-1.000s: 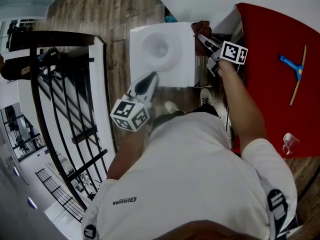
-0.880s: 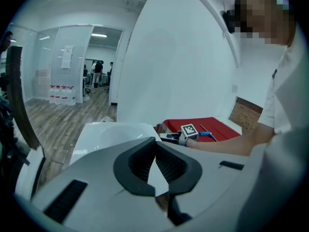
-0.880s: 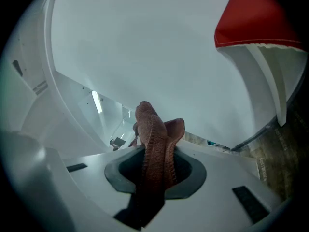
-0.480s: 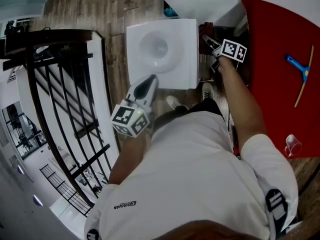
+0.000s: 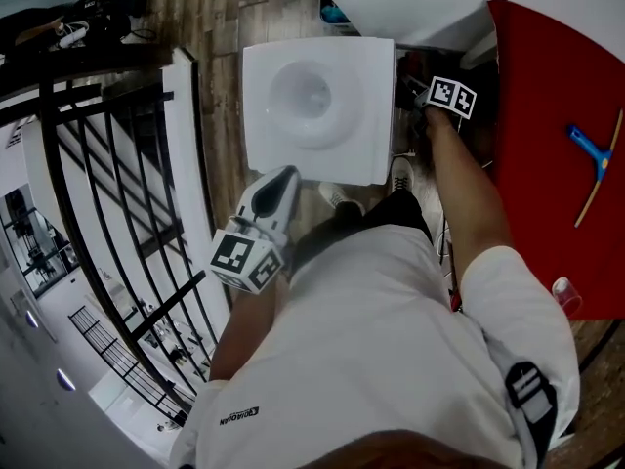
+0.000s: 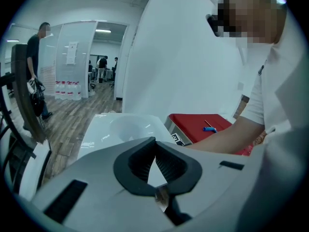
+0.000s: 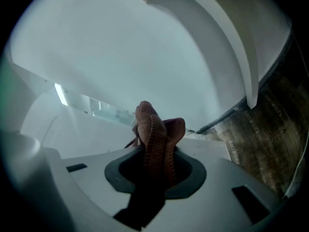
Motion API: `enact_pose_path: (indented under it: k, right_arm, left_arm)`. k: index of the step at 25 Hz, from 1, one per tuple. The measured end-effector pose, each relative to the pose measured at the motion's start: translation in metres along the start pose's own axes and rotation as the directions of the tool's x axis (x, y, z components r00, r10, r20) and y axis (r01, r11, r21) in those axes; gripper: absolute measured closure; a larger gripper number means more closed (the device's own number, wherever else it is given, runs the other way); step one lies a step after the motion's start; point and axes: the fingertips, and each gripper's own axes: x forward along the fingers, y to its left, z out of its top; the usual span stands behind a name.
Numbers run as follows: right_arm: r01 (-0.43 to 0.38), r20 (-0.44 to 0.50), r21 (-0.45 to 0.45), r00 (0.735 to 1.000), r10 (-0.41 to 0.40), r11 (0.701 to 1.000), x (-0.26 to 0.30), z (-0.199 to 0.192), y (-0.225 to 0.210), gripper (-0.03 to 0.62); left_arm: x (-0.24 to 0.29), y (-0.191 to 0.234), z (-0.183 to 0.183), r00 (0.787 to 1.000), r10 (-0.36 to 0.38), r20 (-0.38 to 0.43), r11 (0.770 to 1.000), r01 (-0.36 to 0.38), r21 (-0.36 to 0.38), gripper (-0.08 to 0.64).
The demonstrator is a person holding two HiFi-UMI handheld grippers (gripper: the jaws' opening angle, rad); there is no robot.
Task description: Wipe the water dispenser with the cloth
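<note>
Clamping a reddish-brown ribbed cloth (image 7: 154,132), the right gripper (image 5: 414,87) faces, seemingly, the side wall of the white boxy water dispenser (image 5: 317,106) just ahead; the left gripper (image 6: 155,148), farther off, has its jaws together.

Red table (image 5: 547,96) on the right, blue-and-tan squeegee (image 5: 596,159) lying on it. Black railing (image 5: 98,63) left; wood floor (image 5: 225,8).

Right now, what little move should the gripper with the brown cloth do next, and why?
Probably press the cloth against the white side of the water dispenser and slide it along. The right gripper is shut on the cloth beside that side, and white panel fills its view just past the cloth. The left gripper is shut and empty.
</note>
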Motion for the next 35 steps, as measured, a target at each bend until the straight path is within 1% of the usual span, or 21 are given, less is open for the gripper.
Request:
enact_pose_path:
  k: [4,7,13,16,19,22,25,28,32,35]
  right_arm:
    - [0.071,-0.023,0.026,0.997,-0.071,0.997,0.017,-0.008,-0.025,0.506]
    - [0.121,-0.048,0.013,0.992,-0.12,0.993,0.018,-0.014,-0.037,0.506]
    - [0.192,-0.054,-0.008,0.98,-0.192,0.981,0.015,-0.018,-0.051,0.506]
    - [0.202,-0.04,-0.017,0.978,-0.203,0.979,0.012,-0.016,-0.046,0.506]
    - [0.201,-0.026,-0.051,0.979,-0.203,0.978,0.003,-0.015,-0.032,0.506]
    - [0.193,-0.007,-0.081,0.981,-0.194,0.978,-0.016,-0.017,-0.015,0.506]
    - [0.184,0.021,-0.096,0.983,-0.183,0.978,-0.039,-0.023,0.0,0.506]
    - [0.175,0.054,-0.12,0.984,-0.169,0.977,-0.065,-0.026,0.024,0.506]
    - [0.151,0.14,-0.151,0.982,-0.13,0.977,-0.108,-0.029,0.065,0.506]
    - [0.126,0.245,-0.161,0.966,-0.084,0.979,-0.149,-0.038,0.104,0.506]
  left_arm:
    - [-0.007,0.018,-0.009,0.999,0.037,-0.015,0.999,-0.037,-0.024,0.563]
    - [-0.014,0.02,-0.011,0.999,0.052,-0.013,0.998,-0.053,-0.029,0.563]
    - [-0.024,0.019,-0.018,0.997,0.073,0.006,0.997,-0.073,-0.019,0.563]
    - [-0.03,0.024,-0.018,0.997,0.072,0.027,0.997,-0.072,-0.011,0.563]
    - [-0.039,0.029,-0.015,0.996,0.063,0.055,0.998,-0.063,-0.003,0.563]
    - [-0.048,0.031,-0.014,0.995,0.046,0.085,0.999,-0.045,-0.011,0.563]
    - [-0.054,0.034,-0.016,0.993,0.019,0.117,1.0,-0.018,-0.007,0.563]
    - [-0.066,0.036,-0.011,0.989,-0.022,0.148,1.0,0.021,0.011,0.563]
    - [-0.084,0.04,-0.007,0.98,-0.095,0.174,0.995,0.089,0.044,0.563]
    - [-0.1,0.047,-0.006,0.971,-0.141,0.192,0.989,0.131,0.064,0.563]
